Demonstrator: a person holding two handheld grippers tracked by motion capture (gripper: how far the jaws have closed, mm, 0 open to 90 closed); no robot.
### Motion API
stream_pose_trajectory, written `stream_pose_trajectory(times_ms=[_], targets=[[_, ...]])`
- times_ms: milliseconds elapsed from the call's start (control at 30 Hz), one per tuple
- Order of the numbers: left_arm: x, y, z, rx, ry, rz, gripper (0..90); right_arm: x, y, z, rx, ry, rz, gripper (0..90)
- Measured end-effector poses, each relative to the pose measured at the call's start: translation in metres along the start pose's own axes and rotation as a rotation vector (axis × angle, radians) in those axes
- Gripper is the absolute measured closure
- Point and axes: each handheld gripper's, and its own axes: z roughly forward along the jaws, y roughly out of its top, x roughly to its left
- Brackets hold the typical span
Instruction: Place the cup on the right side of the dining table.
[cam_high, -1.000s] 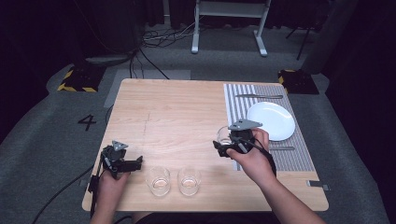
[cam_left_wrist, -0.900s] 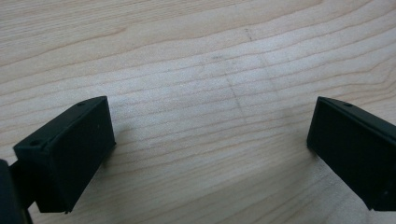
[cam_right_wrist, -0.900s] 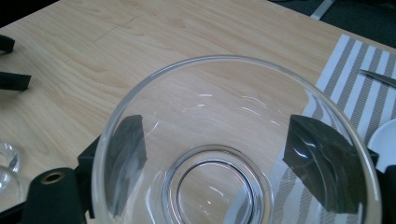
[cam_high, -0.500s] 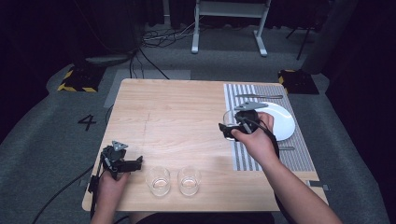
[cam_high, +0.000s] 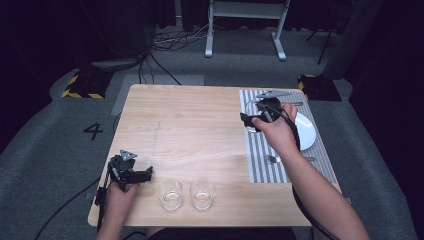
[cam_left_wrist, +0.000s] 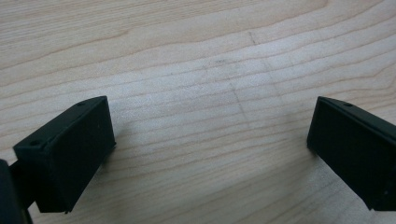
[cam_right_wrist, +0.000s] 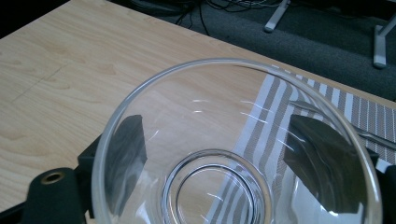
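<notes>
Carried farther up the placemat (cam_high: 280, 150), right tool (cam_high: 255, 119) apparently clamps a glass (cam_right_wrist: 233, 154); left tool (cam_left_wrist: 210, 154) gapes.

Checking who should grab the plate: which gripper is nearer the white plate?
Right. The right gripper, holding a glass, is beside the white plate; the left gripper is across the table.

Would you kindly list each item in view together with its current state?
Left gripper: open, empty, low over the table.
Right gripper: shut on a clear glass, above the striped placemat.
Two glasses: upright, empty, near edge.
White plate: on the placemat.
</notes>
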Motion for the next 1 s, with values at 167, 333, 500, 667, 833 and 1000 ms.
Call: stream_pose_trajectory(times_ms=[167,333,500,667,833,1000], targets=[[0.000,0.000,0.000,0.000,0.001,0.000,1.0,-0.015,0.006,0.010,-0.007,-0.011,0.030,19.0],[0.000,0.000,0.000,0.000,0.001,0.000,1.0,-0.030,0.013,0.022,-0.012,-0.032,0.046,19.1],[0.000,0.000,0.000,0.000,0.000,0.000,1.0,-0.040,0.021,0.033,-0.020,-0.049,0.049,19.0],[0.000,0.000,0.000,0.000,0.001,-0.001,1.0,-0.046,0.028,0.046,-0.028,-0.072,0.047,19.0],[0.000,0.000,0.000,-0.001,0.001,-0.001,1.0,-0.052,0.030,0.065,-0.027,-0.081,0.062,19.0],[0.000,0.000,0.000,0.001,0.002,-0.001,1.0,-0.060,0.029,0.085,-0.005,-0.098,0.083,19.0]])
